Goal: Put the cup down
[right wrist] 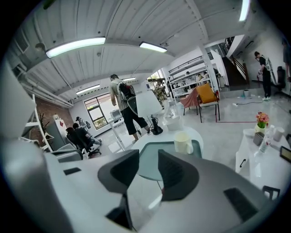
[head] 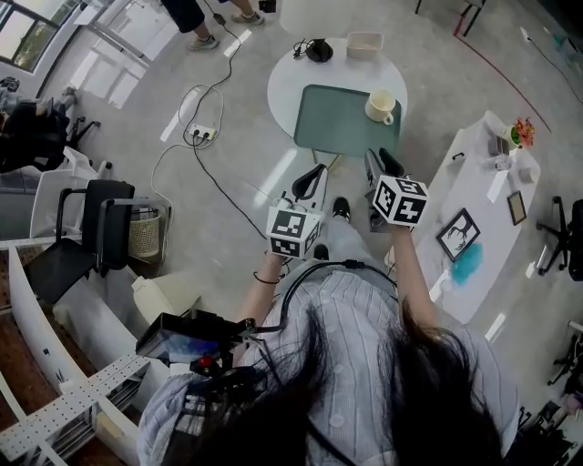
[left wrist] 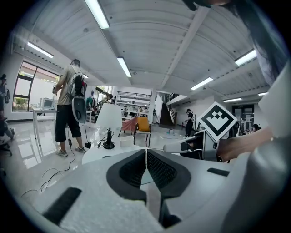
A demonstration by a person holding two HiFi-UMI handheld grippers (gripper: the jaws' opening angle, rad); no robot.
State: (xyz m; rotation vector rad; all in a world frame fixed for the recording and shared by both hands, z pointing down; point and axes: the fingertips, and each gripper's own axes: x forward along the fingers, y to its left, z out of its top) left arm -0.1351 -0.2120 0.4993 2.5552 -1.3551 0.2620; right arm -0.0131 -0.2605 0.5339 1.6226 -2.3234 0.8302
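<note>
Cup [head: 380, 106] sat upright on the tray [head: 328, 127]; task looked done. Left gripper [head: 312, 176] jaws together, right gripper [head: 382, 163] slightly apart, both empty, off the tray.

Glossy grey floor [head: 246, 77]; ceiling striplights [left wrist: 97, 13]

left claw [left wrist: 146, 151]: jaws together, empty | right claw [right wrist: 148, 155]: jaws apart, empty | pose: both held forward, side by side

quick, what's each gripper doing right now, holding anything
Left gripper: shut, jaws together, nothing between them.
Right gripper: open, jaws apart, empty; the cup is not held.
</note>
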